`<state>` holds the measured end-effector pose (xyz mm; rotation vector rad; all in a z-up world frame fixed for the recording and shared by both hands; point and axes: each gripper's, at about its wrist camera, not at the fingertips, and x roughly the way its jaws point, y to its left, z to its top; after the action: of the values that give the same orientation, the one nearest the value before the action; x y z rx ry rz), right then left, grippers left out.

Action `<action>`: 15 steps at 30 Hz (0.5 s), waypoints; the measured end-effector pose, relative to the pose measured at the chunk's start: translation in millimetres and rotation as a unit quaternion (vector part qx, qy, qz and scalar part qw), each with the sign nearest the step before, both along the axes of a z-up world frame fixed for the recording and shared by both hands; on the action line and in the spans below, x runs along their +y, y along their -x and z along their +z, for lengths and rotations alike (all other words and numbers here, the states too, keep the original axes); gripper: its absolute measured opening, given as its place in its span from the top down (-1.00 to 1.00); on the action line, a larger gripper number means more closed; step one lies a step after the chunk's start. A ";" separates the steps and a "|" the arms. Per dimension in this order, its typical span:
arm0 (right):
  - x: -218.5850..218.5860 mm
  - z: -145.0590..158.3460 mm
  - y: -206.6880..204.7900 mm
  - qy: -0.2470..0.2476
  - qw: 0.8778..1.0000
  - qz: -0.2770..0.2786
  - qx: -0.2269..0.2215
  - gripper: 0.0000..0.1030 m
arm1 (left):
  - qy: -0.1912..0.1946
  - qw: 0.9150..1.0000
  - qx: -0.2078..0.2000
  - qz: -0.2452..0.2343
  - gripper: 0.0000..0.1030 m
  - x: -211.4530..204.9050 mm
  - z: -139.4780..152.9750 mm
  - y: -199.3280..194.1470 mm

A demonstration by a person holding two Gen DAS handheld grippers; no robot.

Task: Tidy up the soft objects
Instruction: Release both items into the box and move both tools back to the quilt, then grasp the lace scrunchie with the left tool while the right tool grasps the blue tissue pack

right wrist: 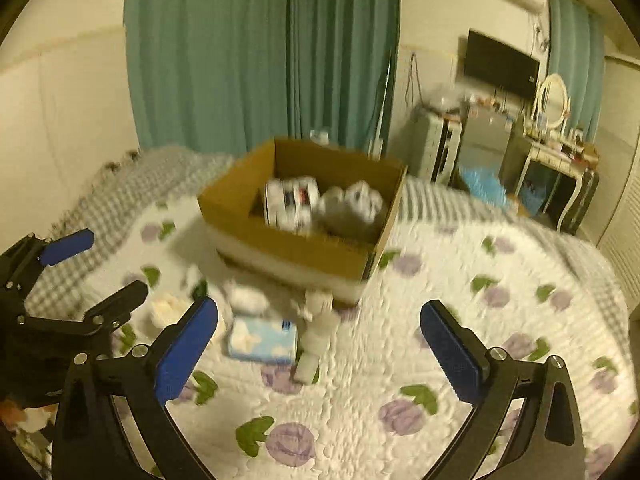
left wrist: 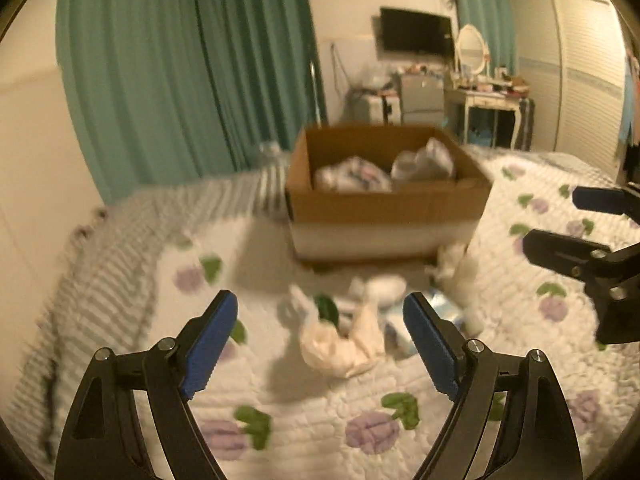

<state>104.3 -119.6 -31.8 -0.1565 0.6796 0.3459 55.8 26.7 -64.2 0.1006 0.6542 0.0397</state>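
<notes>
both tongs (left wrist: 320, 344) (right wrist: 318, 356) gape empty above soft items (left wrist: 340, 344) near box (left wrist: 384, 208).

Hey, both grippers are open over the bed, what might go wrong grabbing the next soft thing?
The cream cloth lies bunched against the other soft items near the blue tissue pack, so the left gripper may pinch two at once. The cardboard box sits on the soft quilt and could shift if bumped.

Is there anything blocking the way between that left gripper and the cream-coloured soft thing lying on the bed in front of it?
Nothing visible does. The left gripper is open, its fingers either side of the cream soft item on the quilt, with only bare quilt showing between them. Other loose items lie beyond it, toward the cardboard box.
</notes>
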 end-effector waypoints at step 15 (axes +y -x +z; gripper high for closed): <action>27.2 -76.7 -37.4 0.040 0.998 -0.015 0.054 -0.98 | 0.008 0.996 0.080 -0.045 0.09 -3.3 -84.0 -30.0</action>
<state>141.7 -92.4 -108.6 -0.2037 0.8017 0.3002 85.8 23.4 -148.1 0.1180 0.8093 -0.0622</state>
